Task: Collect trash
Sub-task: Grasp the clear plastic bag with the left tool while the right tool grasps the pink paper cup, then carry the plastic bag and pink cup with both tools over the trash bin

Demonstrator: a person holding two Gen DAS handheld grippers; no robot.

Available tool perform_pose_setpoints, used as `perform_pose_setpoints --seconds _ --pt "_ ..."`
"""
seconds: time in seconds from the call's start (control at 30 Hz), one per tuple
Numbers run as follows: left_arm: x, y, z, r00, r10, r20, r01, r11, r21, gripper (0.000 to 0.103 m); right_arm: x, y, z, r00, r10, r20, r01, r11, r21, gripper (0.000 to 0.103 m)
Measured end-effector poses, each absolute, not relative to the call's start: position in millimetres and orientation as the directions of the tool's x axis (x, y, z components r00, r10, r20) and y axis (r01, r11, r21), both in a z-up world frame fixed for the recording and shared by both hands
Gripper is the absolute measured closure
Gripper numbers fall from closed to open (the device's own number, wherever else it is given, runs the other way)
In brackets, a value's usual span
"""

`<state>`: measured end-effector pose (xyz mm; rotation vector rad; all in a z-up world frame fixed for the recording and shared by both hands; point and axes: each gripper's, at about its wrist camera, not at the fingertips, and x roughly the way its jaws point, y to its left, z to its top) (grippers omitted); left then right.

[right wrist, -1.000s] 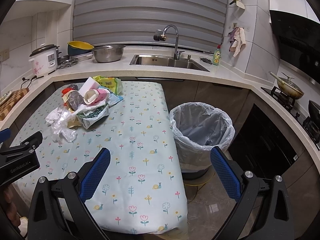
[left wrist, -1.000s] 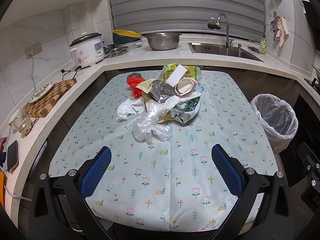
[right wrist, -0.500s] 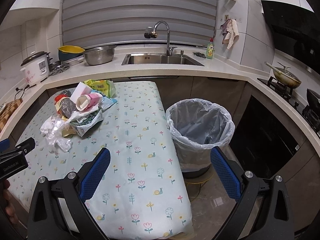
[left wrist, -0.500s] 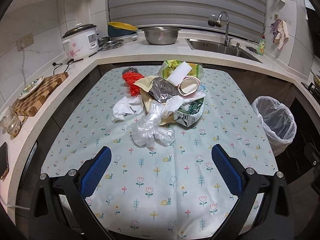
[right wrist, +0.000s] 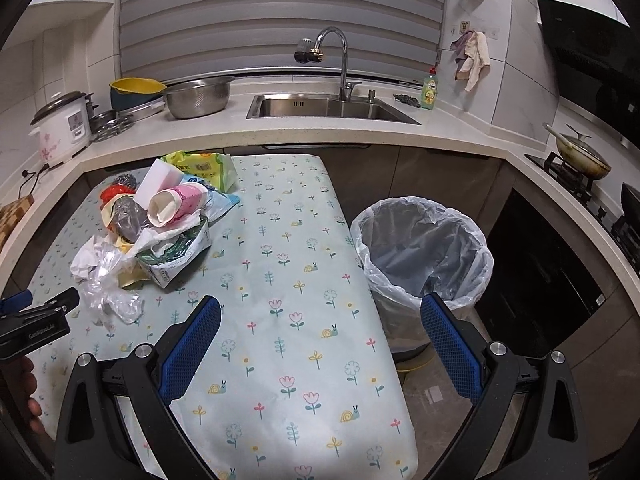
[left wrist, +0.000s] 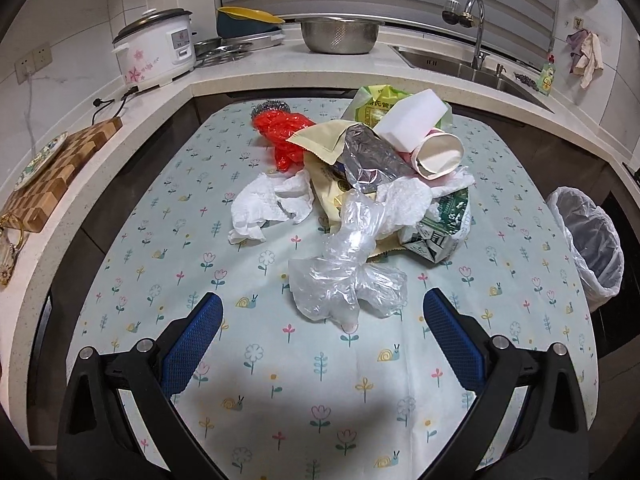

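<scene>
A heap of trash lies on the flowered table [left wrist: 320, 392]: a clear plastic bag [left wrist: 344, 280] nearest me, white tissue [left wrist: 268, 204], a red bag [left wrist: 284, 132], a green carton [left wrist: 440, 228], a pink paper cup [left wrist: 438, 152], a white sponge block [left wrist: 412, 120]. My left gripper [left wrist: 320, 336] is open and empty, just short of the clear bag. My right gripper [right wrist: 320, 340] hangs open and empty over the table's right edge, beside the white-lined trash bin [right wrist: 424, 248]. The heap [right wrist: 160, 224] sits to its far left, and the left gripper's tip [right wrist: 40, 316] shows at that view's left edge.
Counters wrap round the table: a rice cooker [left wrist: 156, 52], a steel bowl [left wrist: 340, 34], a sink with tap [right wrist: 328, 104], a chopping board [left wrist: 56, 168] on the left. A stove with a pan [right wrist: 584, 156] stands at the right. The trash bin [left wrist: 588, 240] stands on the floor right of the table.
My left gripper has moved forward toward the heap, so the clear bag now lies close in front of its fingers. The right gripper has drifted slightly forward beside the bin. Both stay open.
</scene>
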<state>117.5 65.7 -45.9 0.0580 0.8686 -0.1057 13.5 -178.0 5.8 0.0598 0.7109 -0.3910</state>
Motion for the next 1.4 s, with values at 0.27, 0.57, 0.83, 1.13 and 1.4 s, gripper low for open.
perform_pose_setpoints --seconds 0.27,0.57,0.83,1.13,1.4 --pt "160.7 52.4 -72.9 0.613 -0.089 -0.785 0.169 0.985 0.02 0.008 56.7 -167.9 -4.0 0.679 -0.302 -0.669 0.331 0.94 -0.089 0.007" --pt "181.8 54.2 -100.1 0.507 -0.17 -0.845 0.227 0.972 -0.06 0.066 113.6 -154.7 -11.7 0.689 -0.216 -0.692 0.277 0.961 -0.025 0.007" --pt "173.1 72.0 -80.3 0.531 -0.222 -0.818 0.227 0.967 -0.115 0.074 176.7 -122.0 -24.4 0.707 -0.093 -0.701 0.174 0.984 0.045 0.007" --pt "182.4 98.0 -54.6 0.571 -0.237 -0.786 0.184 0.97 -0.159 0.073 243.3 -97.3 -56.1 0.675 -0.041 -0.737 0.147 0.986 0.079 0.007" --pt "204.1 108.2 -49.5 0.58 -0.251 -0.775 0.165 0.968 -0.19 0.073 268.6 -93.7 -68.3 0.667 -0.007 -0.745 0.131 0.985 0.108 0.02"
